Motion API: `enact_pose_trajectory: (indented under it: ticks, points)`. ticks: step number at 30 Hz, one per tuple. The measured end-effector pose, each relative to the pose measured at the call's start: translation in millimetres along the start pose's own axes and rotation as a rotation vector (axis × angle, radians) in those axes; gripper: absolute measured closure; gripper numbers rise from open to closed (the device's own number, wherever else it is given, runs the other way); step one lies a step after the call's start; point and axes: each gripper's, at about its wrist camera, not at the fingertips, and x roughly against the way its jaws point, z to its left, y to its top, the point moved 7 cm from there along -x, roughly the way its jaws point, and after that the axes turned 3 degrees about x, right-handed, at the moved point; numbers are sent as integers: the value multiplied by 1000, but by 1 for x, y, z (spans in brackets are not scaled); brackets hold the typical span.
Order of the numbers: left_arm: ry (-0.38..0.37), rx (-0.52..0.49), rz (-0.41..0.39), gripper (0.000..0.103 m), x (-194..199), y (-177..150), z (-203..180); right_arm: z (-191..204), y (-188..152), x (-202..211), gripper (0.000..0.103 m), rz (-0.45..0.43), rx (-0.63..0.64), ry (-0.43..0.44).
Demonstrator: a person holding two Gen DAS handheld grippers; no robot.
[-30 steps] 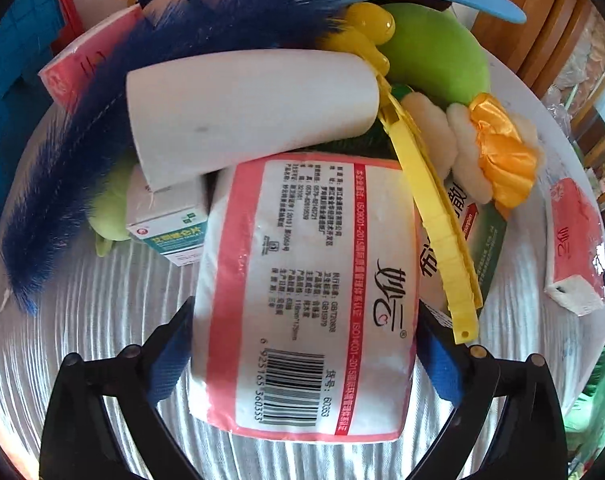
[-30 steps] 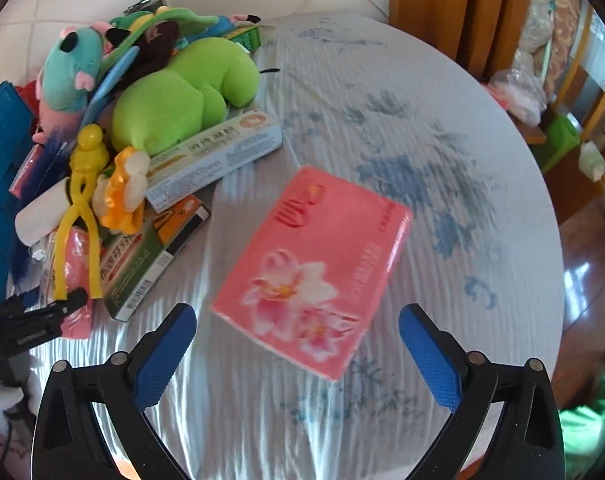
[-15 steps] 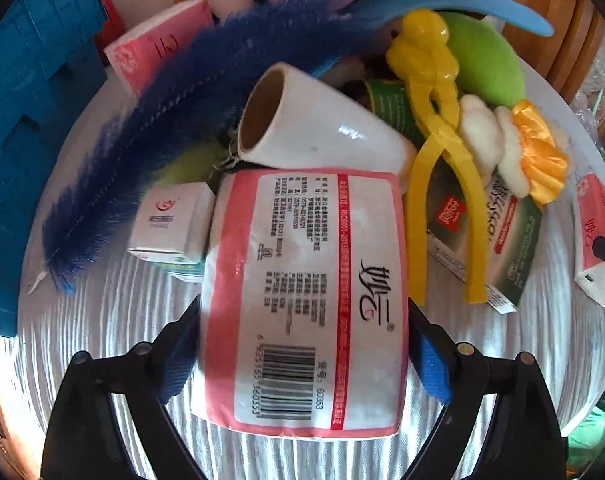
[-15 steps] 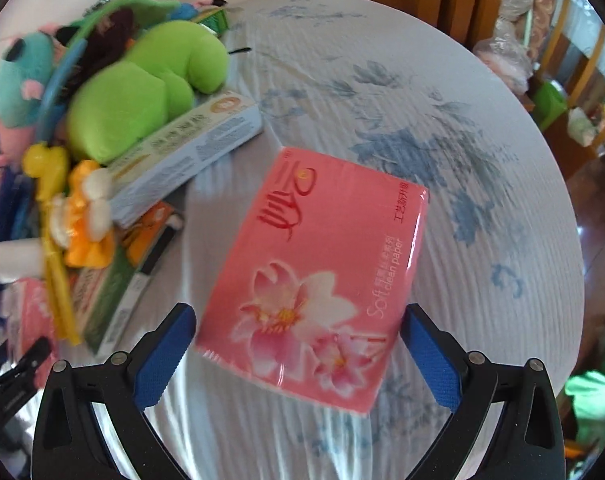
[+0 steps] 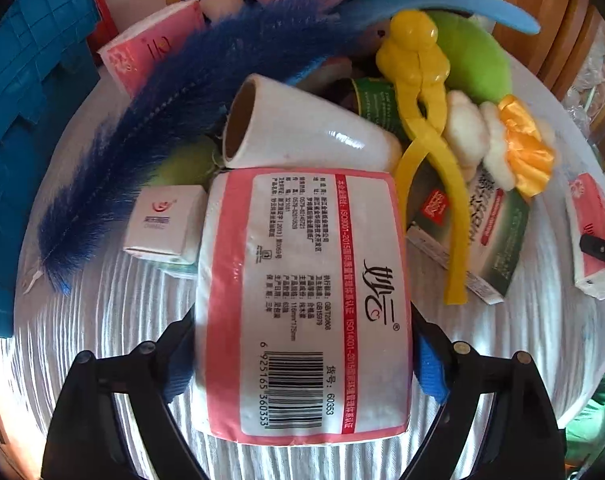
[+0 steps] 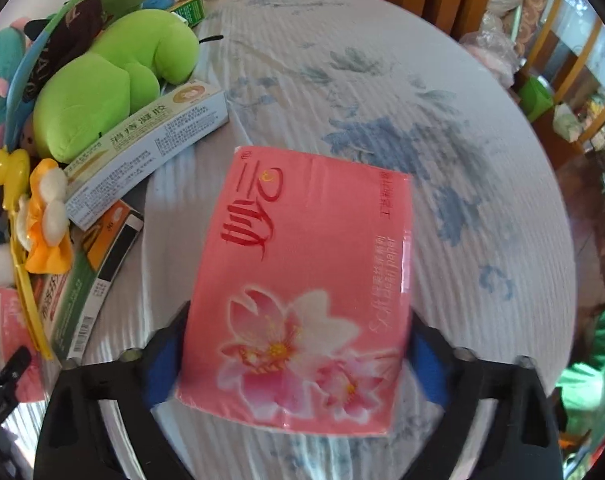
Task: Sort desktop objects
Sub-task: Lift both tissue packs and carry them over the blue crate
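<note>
Left gripper (image 5: 302, 364) closing onto glossy label-side tissue pack (image 5: 302, 304); right gripper (image 6: 298, 364) closing onto soft pink floral pack (image 6: 302, 300).

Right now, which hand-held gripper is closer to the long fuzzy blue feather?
Left. The left hand-held gripper, around a pink-and-white tissue pack, sits just right of the long fuzzy blue feather. The right hand-held gripper straddles another pink tissue pack beyond the toy pile.
</note>
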Motion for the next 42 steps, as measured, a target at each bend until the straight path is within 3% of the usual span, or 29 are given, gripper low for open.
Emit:
enact_pose_trajectory:
  ticks: [5, 10, 18, 29, 33, 42]
  points:
    - [-5, 9, -113, 15, 48, 10, 7, 1, -10, 26, 14, -55, 16, 44]
    - [16, 10, -259, 15, 101, 25, 12, 20, -7, 74, 13, -177, 76, 81]
    - [-3, -13, -384, 15, 153, 36, 74, 105, 4, 154, 13, -394, 213, 95]
    - [13, -8, -545, 15, 207, 48, 121, 215, 8, 219, 13, -560, 297, 172]
    - [50, 36, -604, 15, 229, 58, 136, 247, 17, 240, 13, -602, 378, 211]
    - [193, 111, -647, 15, 273, 78, 182, 317, 48, 286, 13, -709, 517, 325]
